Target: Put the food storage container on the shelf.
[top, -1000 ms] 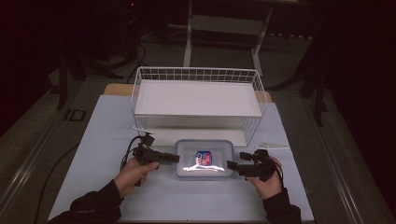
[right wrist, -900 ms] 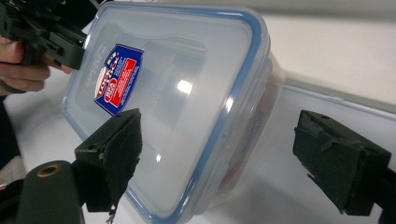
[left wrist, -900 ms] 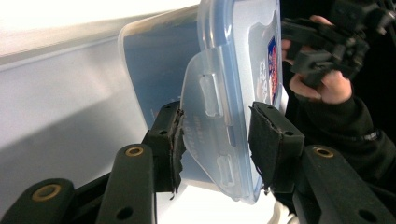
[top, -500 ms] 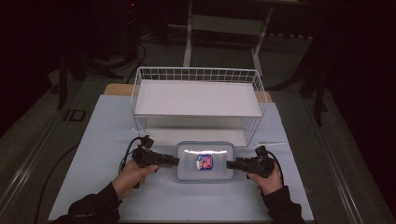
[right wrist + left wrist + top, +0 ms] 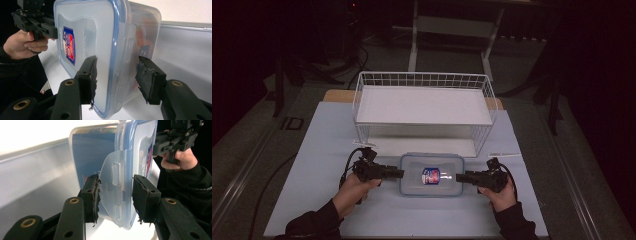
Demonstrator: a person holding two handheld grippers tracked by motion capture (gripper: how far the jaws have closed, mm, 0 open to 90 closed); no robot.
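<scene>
Container: a clear plastic box (image 5: 431, 175) with a blue-rimmed snap lid lies flat on the counter (image 5: 312, 150), near the front edge and about midway between the left and right edges, just in front of the wire basket.
Lid: shut on the box, with a red and blue label (image 5: 431, 175) at its middle; an end latch flap (image 5: 113, 187) shows in the left gripper view.
Left tongs: the left tongs (image 5: 398, 173) lie level at the box's left end. In the left gripper view the two black pads stand on either side of the latch flap and lid rim, partly closed; the left pad looks to touch the flap, while a thin gap shows at the right pad, so a firm grip cannot be told.
Right tongs: the right tongs (image 5: 460, 176) lie level at the box's right end. Their jaws have just been closing, with the box's end between them. In the right gripper view one pad sits against the lid face and the other stands a little off the box's wall.
Hands: the left hand (image 5: 352, 192) and right hand (image 5: 501, 196) come in from the front edge, each around its tool.
Basket: a white wire basket (image 5: 424, 107) with a white floor stands behind the box, toward the counter's back edge.
</scene>
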